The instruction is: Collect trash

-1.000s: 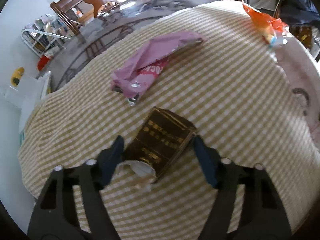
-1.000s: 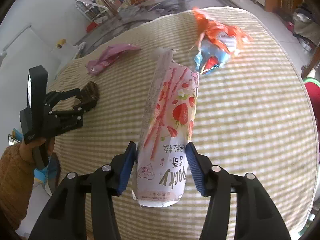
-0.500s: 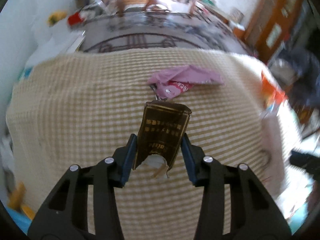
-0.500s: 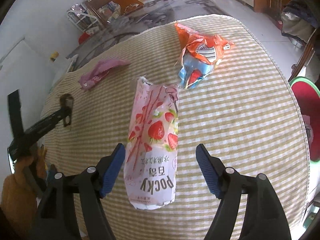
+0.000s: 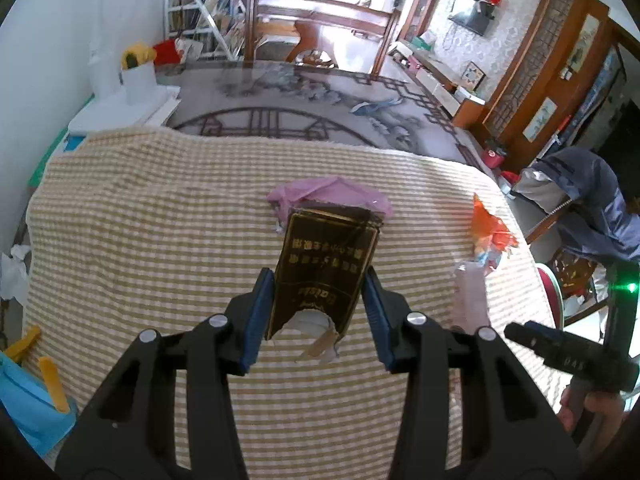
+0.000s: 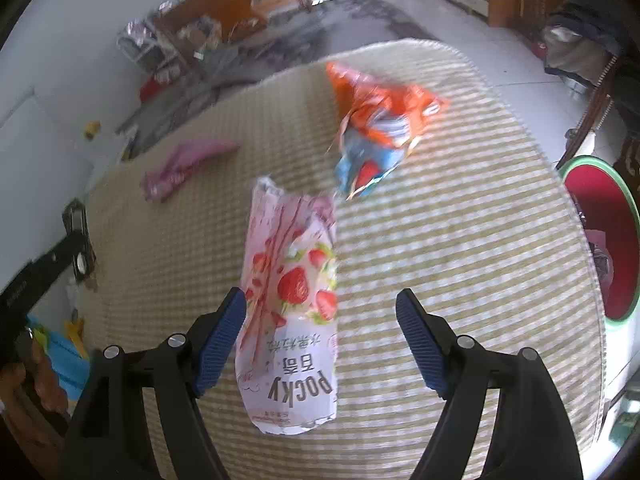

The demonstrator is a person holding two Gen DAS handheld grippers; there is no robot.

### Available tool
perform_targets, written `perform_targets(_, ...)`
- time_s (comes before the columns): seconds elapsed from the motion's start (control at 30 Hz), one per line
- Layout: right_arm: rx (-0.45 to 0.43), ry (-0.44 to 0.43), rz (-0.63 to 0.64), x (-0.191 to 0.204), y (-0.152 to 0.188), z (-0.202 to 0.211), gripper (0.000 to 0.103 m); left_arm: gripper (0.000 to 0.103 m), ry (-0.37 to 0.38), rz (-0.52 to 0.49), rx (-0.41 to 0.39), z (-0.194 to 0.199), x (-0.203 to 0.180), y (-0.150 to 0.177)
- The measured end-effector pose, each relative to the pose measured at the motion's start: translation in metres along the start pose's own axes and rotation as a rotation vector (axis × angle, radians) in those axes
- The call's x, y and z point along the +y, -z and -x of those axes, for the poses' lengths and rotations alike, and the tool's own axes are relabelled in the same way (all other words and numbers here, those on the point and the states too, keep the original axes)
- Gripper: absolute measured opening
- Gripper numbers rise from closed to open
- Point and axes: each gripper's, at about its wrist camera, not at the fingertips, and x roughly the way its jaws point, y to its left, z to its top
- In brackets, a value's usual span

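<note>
My left gripper (image 5: 320,292) is shut on a dark brown packet with gold print (image 5: 326,268), torn at its near end and held above the checked tablecloth (image 5: 160,220). Just behind it lies a crumpled purple wrapper (image 5: 332,192). An orange and blue wrapper (image 5: 490,236) sits at the cloth's right edge. My right gripper (image 6: 320,300) is open over a pink strawberry Pocky bag (image 6: 290,312), which lies flat on the cloth close to the left finger (image 6: 224,328) and far from the right one. The orange and blue wrapper (image 6: 376,128) lies beyond that bag, the purple wrapper (image 6: 184,164) to the far left.
A red bin with a green rim (image 6: 604,240) stands beside the table on the right. A blue object with yellow clips (image 5: 32,400) sits off the near left corner. A chair with a dark jacket (image 5: 592,208) stands to the right. A patterned rug lies beyond the table.
The left jaws closed on the dark packet, lifted it off the cloth and rolled. The right jaws opened and let go of the Pocky bag, which now lies on the cloth.
</note>
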Motion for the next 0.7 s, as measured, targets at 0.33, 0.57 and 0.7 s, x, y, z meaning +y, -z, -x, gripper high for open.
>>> perform_targets(0.33, 0.085, -0.032, 0.037, 0.021, 0.001, -0.03, 0.075, 0.043, 0.021, -0.051, -0.057, 0.02, -0.025, -0.009)
perform_targets(0.57, 0.123, -0.03, 0.054, 0.024, 0.002, -0.046, 0.075, 0.044, -0.003, -0.065, -0.084, 0.029, -0.027, -0.008)
perform_targets(0.7, 0.116, -0.043, 0.05, 0.022, 0.003, -0.044, 0.062, 0.044, -0.01, -0.068, -0.081, 0.029, -0.027, -0.006)
